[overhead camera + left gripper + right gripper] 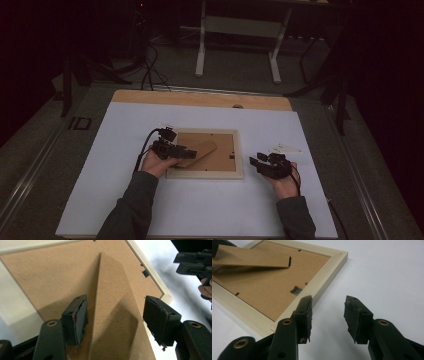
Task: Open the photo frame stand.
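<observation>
Two tongs work over a picture frame (205, 156) that lies face down near the middle of the white counter (125, 205), its brown backing board (264, 290) up. The left tongs (186, 151) reach in over the frame's left edge, and in the left gripper view their jaws stand spread on either side of the hinged cardboard stand (112, 310), which is tilted up off the backing; the pads do not press on it, so nothing is pinched. The right tongs (256, 163) hover just beside the frame's right edge, apart from it, jaws also spread and empty over the bare counter, with a small pale scrap (286, 148) lying beyond them. The step in hand looks like the handling of the stand, either folding it out or laying it flat against the backing; which of the two cannot be told. The next move would call for the left jaws to close on the stand's edges, or push it down, while the right tongs steady the frame's rim so it does not slide. A small metal tab (296, 291) on the backing is untouched.
</observation>
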Available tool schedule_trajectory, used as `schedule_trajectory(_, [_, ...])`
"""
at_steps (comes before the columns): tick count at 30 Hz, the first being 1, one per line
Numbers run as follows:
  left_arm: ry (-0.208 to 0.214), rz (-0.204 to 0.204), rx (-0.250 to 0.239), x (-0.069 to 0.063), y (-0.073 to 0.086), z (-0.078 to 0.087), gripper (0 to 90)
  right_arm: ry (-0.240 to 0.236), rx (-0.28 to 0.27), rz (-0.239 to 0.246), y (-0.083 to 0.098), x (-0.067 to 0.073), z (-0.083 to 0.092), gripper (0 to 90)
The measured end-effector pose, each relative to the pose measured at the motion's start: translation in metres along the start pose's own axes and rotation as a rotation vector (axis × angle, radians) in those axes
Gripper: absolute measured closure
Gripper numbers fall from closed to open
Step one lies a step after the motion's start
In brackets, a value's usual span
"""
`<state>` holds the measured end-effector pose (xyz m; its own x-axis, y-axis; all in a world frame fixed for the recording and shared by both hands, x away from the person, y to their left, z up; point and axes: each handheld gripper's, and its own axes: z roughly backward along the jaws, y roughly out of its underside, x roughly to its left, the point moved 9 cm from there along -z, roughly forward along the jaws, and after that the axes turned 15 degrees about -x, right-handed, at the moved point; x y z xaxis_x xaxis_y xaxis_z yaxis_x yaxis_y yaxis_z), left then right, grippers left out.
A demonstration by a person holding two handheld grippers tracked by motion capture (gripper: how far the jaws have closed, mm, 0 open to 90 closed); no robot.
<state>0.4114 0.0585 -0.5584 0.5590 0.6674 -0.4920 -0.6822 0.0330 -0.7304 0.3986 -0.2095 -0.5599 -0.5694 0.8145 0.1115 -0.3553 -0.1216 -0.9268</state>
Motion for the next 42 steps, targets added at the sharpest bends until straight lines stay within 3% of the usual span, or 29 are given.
schedule_trajectory(11, [0.042,0.037,0.028,-0.005,0.007,-0.007,37.9,0.001,0.003,0.001,0.001,0.0,0.0,57.1])
schedule_trajectory(16, [0.042,0.044,0.033,-0.005,0.008,-0.008,36.8,-0.001,0.005,0.001,0.001,0.0,-0.001,57.1])
schedule_trajectory(23, [0.045,0.069,0.077,-0.002,0.014,-0.011,32.7,0.0,0.007,-0.001,0.002,0.0,-0.001,57.0])
schedule_trajectory(28, [0.08,0.103,0.058,-0.003,0.014,-0.009,32.4,0.002,0.006,-0.002,0.002,-0.001,0.0,56.9])
schedule_trajectory(31, [0.069,0.085,0.057,-0.002,0.015,-0.01,33.4,0.001,0.01,-0.001,0.003,-0.001,-0.001,56.9])
schedule_trajectory(36, [0.046,0.041,0.054,-0.002,0.015,-0.009,42.4,-0.001,0.011,0.0,0.003,0.0,-0.001,56.7])
schedule_trajectory(42, [0.068,0.028,0.072,-0.005,0.015,-0.008,46.6,-0.002,0.013,0.0,0.003,0.001,-0.001,56.7])
